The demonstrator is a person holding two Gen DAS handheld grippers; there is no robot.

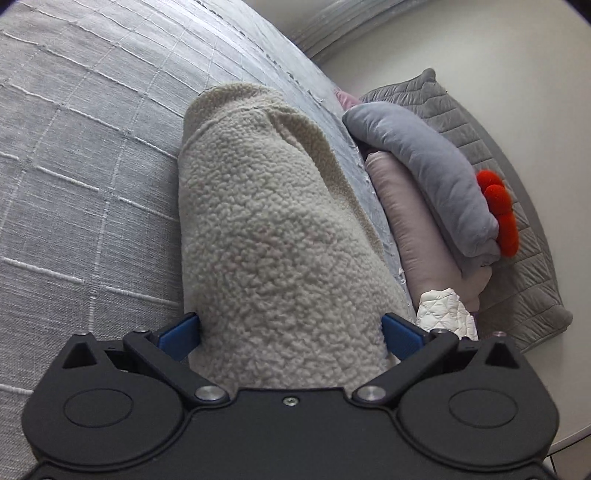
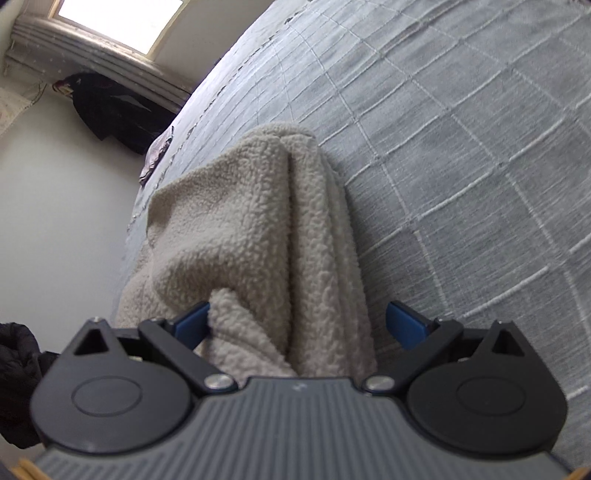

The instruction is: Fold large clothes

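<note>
A cream fleece garment (image 1: 273, 229) lies folded into a thick bundle on a grey checked bedspread (image 1: 81, 155). My left gripper (image 1: 291, 334) has its blue fingers (image 1: 179, 338) spread wide, with the bulk of the fleece between them and pressing against both pads. In the right wrist view the same fleece (image 2: 266, 236) runs away from me in long folds over the bedspread (image 2: 461, 166). My right gripper (image 2: 297, 323) is also spread wide around the fleece; its left finger (image 2: 192, 326) touches the cloth, its right finger (image 2: 406, 325) stands just clear.
Beside the bed in the left view are a grey pillow (image 1: 424, 166), a pink pillow (image 1: 417, 225), a red fuzzy item (image 1: 498, 214), a quilted grey blanket (image 1: 491, 147) and a white quilted piece (image 1: 447, 306). Dark clothing (image 2: 110, 110) hangs below a window (image 2: 118, 18).
</note>
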